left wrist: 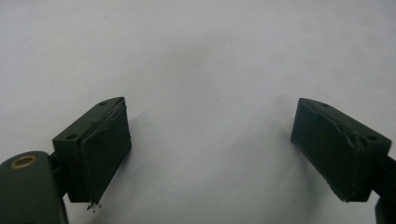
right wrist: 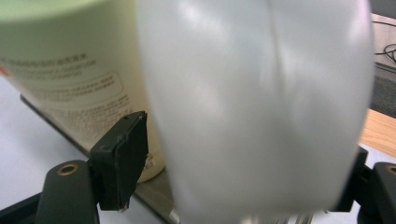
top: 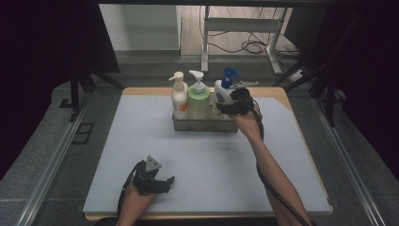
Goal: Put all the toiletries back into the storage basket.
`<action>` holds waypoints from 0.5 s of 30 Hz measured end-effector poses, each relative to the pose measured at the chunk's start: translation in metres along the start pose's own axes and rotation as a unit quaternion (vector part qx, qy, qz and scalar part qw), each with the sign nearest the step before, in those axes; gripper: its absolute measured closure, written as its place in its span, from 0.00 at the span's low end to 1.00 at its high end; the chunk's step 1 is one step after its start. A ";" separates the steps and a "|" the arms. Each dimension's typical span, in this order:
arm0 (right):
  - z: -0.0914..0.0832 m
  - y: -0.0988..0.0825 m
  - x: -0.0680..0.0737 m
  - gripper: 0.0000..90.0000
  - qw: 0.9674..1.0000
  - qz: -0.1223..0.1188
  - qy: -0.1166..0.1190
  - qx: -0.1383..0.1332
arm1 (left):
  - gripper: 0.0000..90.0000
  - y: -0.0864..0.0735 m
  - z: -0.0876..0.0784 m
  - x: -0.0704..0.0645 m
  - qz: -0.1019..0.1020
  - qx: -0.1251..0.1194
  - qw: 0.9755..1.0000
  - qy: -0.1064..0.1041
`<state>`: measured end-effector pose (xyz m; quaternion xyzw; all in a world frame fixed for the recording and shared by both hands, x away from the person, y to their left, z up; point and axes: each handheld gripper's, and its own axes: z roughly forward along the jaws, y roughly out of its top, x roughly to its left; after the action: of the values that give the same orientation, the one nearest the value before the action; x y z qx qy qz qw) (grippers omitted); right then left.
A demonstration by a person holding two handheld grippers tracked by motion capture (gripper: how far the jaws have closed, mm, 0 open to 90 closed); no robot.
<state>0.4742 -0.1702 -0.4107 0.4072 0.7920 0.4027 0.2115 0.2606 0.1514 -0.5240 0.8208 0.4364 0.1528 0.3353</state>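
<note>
Nearest the high camera, at about 7 o'clock on the table [top: 282,188], the left hand-held gripper [top: 165,182] rests low in the person's left hand [top: 136,200], jaws pointing toward 3 o'clock. Its own view shows the two black jaws spread wide with nothing but pale table surface between them. A grey three-cornered plate sits on top of it, and the left forearm enters from the bottom edge.

Farther out, the right forearm stretches from about 5 o'clock up toward 12 o'clock, wrist extended, with the right hand [top: 247,123] holding the right hand-held gripper [top: 221,107] at the right end of a metal tray [top: 204,125]. Its jaws point toward 9 o'clock and stand on either side of the white bottle with a blue pump [top: 223,89]. In the right gripper view that bottle [right wrist: 261,107] sits blurred between the jaws; whether the pads actually press it I cannot tell.

Inside the tray, the blue-pump bottle stands at the 3 o'clock end, a pale green pump bottle [top: 198,96] upright in the middle, just beside it, and a cream pump bottle [top: 179,94] at the 9 o'clock end.
</note>
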 end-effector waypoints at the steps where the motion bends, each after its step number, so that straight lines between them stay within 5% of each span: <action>1: -0.003 -0.002 0.001 0.26 1.000 -0.002 0.003 0.001 | 0.13 0.000 0.000 0.000 0.000 0.000 1.000 0.000; 15: -0.017 -0.020 0.001 0.32 1.000 0.000 0.018 0.006 | 0.13 0.000 0.000 0.000 0.000 0.000 1.000 0.000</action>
<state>0.4531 -0.1843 -0.4167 0.4011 0.7980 0.4053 0.1950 0.2604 0.1512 -0.5239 0.8209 0.4366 0.1526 0.3350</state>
